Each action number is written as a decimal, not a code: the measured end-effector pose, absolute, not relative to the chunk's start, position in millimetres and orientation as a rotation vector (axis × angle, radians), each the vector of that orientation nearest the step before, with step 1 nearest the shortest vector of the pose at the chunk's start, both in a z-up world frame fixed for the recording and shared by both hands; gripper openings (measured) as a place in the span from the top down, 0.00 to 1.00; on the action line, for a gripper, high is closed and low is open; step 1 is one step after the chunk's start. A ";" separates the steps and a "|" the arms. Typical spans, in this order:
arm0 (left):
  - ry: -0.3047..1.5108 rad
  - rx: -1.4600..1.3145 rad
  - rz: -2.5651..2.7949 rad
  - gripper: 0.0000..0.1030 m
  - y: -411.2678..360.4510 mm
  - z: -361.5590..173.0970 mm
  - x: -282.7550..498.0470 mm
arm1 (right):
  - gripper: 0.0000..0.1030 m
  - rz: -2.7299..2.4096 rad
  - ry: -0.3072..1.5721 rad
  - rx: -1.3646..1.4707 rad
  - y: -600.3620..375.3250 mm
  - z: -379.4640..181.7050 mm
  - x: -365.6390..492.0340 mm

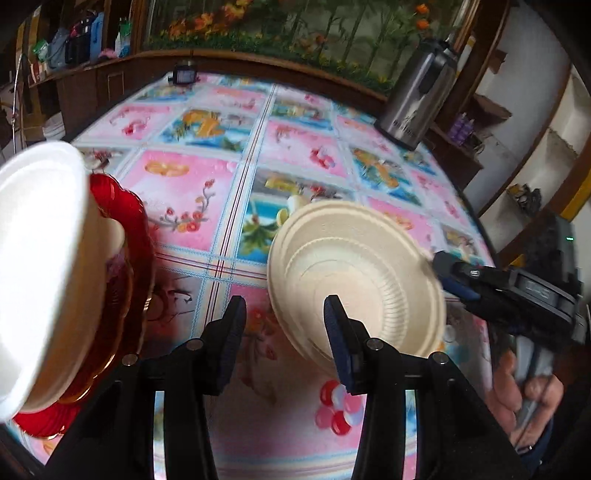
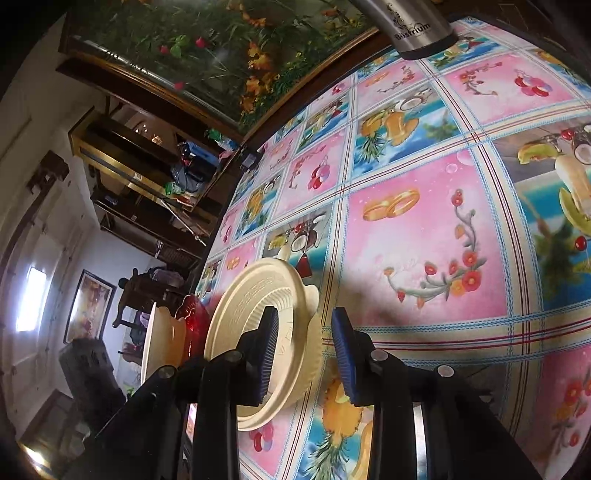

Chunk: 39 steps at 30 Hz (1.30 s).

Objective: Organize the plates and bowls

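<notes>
Only readable writing anywhere is on the steel thermos [image 2: 410, 26] at the far side of the table: "Bostrium", as best I can read it. In the left wrist view the lettering on it is too smeared to read.

Dish count: one cream disposable bowl [image 1: 354, 280], one white bowl [image 1: 37, 266] and one red scalloped plate [image 1: 125, 266]. So two bowls, one plate, all on the fruit-and-flower tablecloth [image 2: 424, 229].

The cream bowl sits on the cloth mouth up, close in front of both tools. Its rim is round, so no long axis to speak of. From my right camera it's seen side-on, and I can't tell if it's dead flat on the cloth. The white bowl rests in the red plate off to the left of the cream one, well apart from it.

My right gripper [image 2: 304, 350] has its jaws parted. The cream bowl's wall lies beside the left pad [image 2: 269, 354], not pinched, and the other pad is clear of it. My left gripper [image 1: 282, 325] is spread partway with nothing between the pads, just tablecloth. Its right finger [image 1: 338, 332] overlaps the cream bowl in view, but I can't tell if it touches.
</notes>
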State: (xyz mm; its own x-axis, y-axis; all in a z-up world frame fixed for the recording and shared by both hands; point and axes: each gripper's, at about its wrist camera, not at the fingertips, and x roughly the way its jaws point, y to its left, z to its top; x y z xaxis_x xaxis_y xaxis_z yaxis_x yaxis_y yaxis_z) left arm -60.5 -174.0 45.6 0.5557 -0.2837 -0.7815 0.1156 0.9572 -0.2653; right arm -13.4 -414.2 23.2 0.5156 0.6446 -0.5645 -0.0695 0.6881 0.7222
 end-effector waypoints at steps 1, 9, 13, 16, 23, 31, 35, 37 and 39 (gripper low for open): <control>0.964 -0.203 -0.240 0.60 -173.8 41.1 -57.3 | 0.67 0.476 0.940 0.694 -412.9 23.5 -13.8; 0.930 -0.137 -0.230 0.82 -186.8 33.0 -59.2 | 0.86 0.477 0.915 0.611 -401.0 29.0 -18.9; 0.913 -0.122 -0.233 0.82 -192.9 37.8 -63.8 | 0.86 0.497 0.912 0.627 -401.1 30.1 -21.2; 0.893 -0.099 -0.215 0.82 -195.0 42.1 -67.3 | 0.82 0.493 0.905 0.606 -398.0 32.8 -23.8; 0.894 -0.115 -0.210 0.82 -189.8 43.5 -69.1 | 0.88 0.510 0.900 0.611 -397.9 33.0 -25.4; 0.890 -0.114 -0.208 0.82 -189.0 44.1 -72.5 | 0.90 0.521 0.901 0.605 -395.7 33.2 -24.8; 0.889 -0.116 -0.209 0.82 -188.7 44.3 -74.2 | 0.90 0.525 0.900 0.607 -396.2 33.6 -25.7; 0.883 -0.117 -0.209 0.82 -188.7 45.1 -76.0 | 0.90 0.526 0.896 0.604 -395.5 33.9 -26.2; 0.885 -0.113 -0.209 0.82 -189.0 44.2 -76.3 | 0.90 0.526 0.896 0.602 -395.0 33.6 -26.1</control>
State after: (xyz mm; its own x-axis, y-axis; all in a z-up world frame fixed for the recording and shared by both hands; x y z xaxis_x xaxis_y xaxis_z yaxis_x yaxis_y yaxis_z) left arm -76.3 -189.0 44.2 0.6149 -0.2274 -0.7551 0.1346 0.9737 -0.1836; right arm -26.1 -395.0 33.6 0.5224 0.6471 -0.5553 -0.1693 0.7170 0.6762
